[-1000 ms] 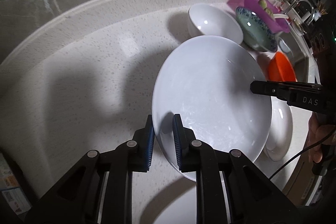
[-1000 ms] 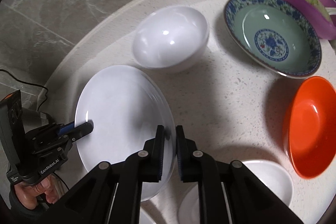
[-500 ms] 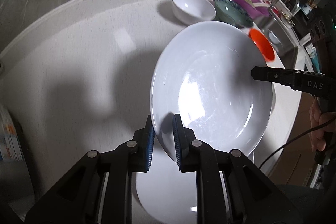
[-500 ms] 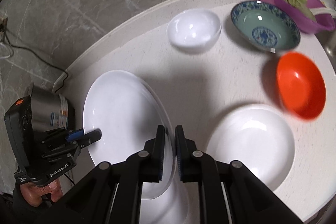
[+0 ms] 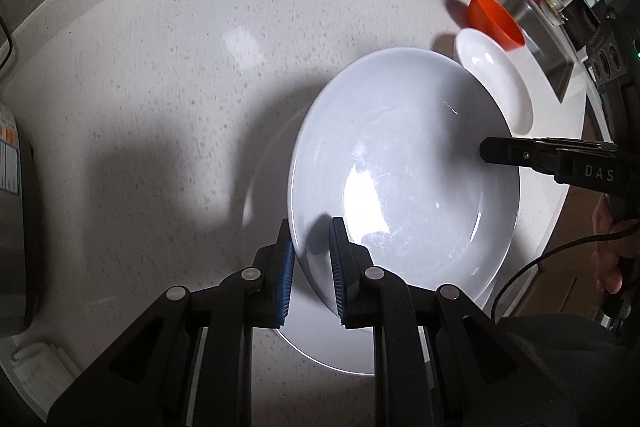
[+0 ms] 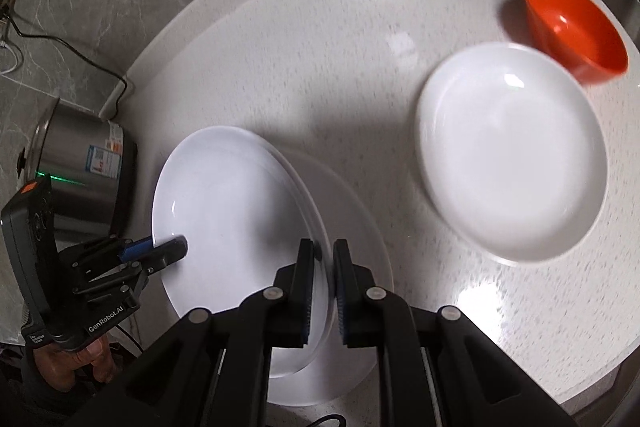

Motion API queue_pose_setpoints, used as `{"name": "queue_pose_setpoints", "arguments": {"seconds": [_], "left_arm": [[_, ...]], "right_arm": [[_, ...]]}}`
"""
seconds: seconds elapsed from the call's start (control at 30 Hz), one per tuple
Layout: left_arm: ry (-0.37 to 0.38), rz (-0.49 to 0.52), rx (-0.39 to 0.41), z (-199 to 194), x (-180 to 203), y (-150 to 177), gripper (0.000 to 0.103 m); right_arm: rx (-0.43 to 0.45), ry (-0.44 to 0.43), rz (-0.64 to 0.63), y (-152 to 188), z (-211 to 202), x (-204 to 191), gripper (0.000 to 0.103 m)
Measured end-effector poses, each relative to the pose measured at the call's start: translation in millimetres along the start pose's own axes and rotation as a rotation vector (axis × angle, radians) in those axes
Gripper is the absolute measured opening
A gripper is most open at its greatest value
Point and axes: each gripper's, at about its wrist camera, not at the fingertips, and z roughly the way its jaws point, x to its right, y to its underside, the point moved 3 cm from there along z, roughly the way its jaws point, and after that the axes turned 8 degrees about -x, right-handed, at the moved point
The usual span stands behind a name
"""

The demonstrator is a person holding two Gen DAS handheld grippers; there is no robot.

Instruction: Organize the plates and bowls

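The left hand-held gripper (image 5: 312, 259) pinches the large white ceramic plate (image 5: 404, 179) at its nine o'clock rim; the right hand-held gripper (image 6: 323, 281) pinches its three o'clock rim, above another white plate (image 6: 360, 347) on the speckled table (image 6: 320, 75).

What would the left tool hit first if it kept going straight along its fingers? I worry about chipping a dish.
Probably the larger white plate lying on the counter directly beneath. The left tool points steeply down, clamped on the rim of the held white plate; the gap between plates is unclear.
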Motion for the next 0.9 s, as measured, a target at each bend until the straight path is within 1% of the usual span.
{"name": "queue_pose_setpoints", "arguments": {"seconds": [0.23, 0.53, 0.63, 0.77, 0.9], "left_arm": [[-0.007, 0.008, -0.018, 13, 4, 16, 0.015], [-0.030, 0.010, -0.027, 26, 3, 12, 0.015], [-0.029, 0.014, -0.031, 34, 4, 9, 0.016], [-0.033, 0.018, -0.027, 35, 3, 6, 0.016], [-0.037, 0.015, -0.023, 34, 5, 7, 0.016]], "right_arm": [[-0.020, 0.015, 0.005, 11, 9, 6, 0.012], [-0.028, 0.023, -0.003, 16, 20, 7, 0.012], [-0.028, 0.038, -0.010, 16, 24, 7, 0.013], [-0.021, 0.038, -0.012, 17, 25, 7, 0.013], [-0.013, 0.051, -0.045, 18, 28, 3, 0.013]]}}
